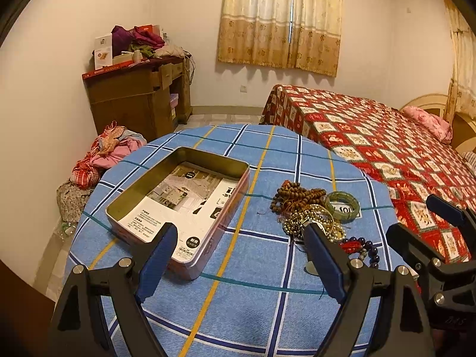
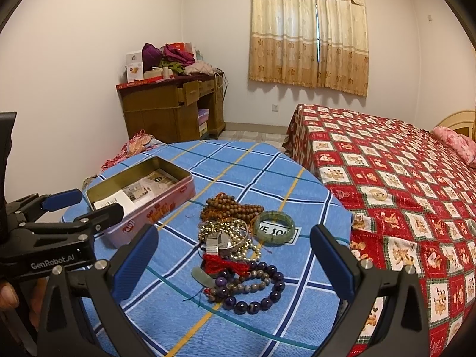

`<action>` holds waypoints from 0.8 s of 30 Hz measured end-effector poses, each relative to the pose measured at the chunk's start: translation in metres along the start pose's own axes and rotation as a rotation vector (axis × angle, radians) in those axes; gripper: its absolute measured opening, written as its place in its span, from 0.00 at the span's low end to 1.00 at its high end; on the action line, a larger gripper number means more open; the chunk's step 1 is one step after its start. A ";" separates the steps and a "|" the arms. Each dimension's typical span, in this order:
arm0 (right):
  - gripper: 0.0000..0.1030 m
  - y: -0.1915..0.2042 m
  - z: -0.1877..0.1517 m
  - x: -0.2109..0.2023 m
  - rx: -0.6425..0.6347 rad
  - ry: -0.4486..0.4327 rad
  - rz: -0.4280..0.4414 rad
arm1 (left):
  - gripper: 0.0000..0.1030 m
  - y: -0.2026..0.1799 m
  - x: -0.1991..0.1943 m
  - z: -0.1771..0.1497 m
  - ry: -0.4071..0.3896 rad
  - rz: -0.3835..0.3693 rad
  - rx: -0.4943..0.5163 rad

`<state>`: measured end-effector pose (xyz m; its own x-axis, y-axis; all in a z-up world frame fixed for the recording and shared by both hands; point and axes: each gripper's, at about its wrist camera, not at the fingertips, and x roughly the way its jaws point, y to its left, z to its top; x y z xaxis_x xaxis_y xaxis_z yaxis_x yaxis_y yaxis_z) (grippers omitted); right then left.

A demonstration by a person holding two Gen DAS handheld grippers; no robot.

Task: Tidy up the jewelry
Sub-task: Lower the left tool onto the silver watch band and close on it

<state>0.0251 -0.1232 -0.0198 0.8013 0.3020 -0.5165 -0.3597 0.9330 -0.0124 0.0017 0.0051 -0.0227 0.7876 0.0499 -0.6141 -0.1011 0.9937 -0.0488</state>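
Left of centre, the tin box (image 2: pixel 139 196) holds only paper; no jewelry is stowed. The jewelry pile (image 2: pixel 238 244) lies centre frame, untouched. Left gripper (image 1: pixel 238 235) and right gripper (image 2: pixel 235 253) both hover with jaws spread, empty.

Warm, even indoor light; soft shadows; sharp focus; strong fisheye bending, dark corners.

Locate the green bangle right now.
The green bangle lies flat on the blue checked tablecloth, at the right edge of the jewelry pile, just right of the brown wooden beads and well clear of the tin.
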 end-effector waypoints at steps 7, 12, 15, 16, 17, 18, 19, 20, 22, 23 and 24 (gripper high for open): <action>1.00 -0.022 -0.014 0.019 0.022 0.057 -0.036 | 0.84 -0.012 0.027 -0.006 0.055 -0.002 0.037; 1.00 -0.041 -0.024 0.031 0.052 0.097 -0.072 | 0.84 -0.032 0.051 -0.008 0.093 -0.026 0.078; 0.95 -0.051 -0.029 0.037 0.068 0.124 -0.090 | 0.84 -0.047 0.061 -0.008 0.111 -0.051 0.107; 0.95 -0.054 -0.031 0.038 0.072 0.130 -0.092 | 0.84 -0.052 0.064 -0.008 0.115 -0.059 0.117; 0.93 -0.056 -0.032 0.039 0.078 0.136 -0.093 | 0.83 -0.058 0.067 -0.008 0.118 -0.063 0.129; 0.93 -0.059 -0.033 0.042 0.083 0.140 -0.092 | 0.78 -0.063 0.069 -0.007 0.122 -0.074 0.138; 0.93 -0.060 -0.034 0.043 0.086 0.143 -0.094 | 0.75 -0.067 0.072 -0.007 0.126 -0.084 0.146; 0.93 -0.062 -0.035 0.045 0.090 0.146 -0.095 | 0.73 -0.071 0.076 -0.008 0.134 -0.090 0.156; 0.93 -0.065 -0.038 0.047 0.097 0.153 -0.093 | 0.64 -0.077 0.085 -0.008 0.149 -0.096 0.168; 0.93 -0.066 -0.038 0.048 0.099 0.155 -0.093 | 0.60 -0.078 0.089 -0.009 0.161 -0.101 0.167; 0.93 -0.066 -0.039 0.048 0.101 0.155 -0.093 | 0.54 -0.079 0.094 -0.010 0.179 -0.117 0.160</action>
<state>0.0690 -0.1778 -0.0776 0.7427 0.1874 -0.6429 -0.2320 0.9726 0.0155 0.0770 -0.0694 -0.0845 0.6668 -0.0705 -0.7419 0.0929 0.9956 -0.0111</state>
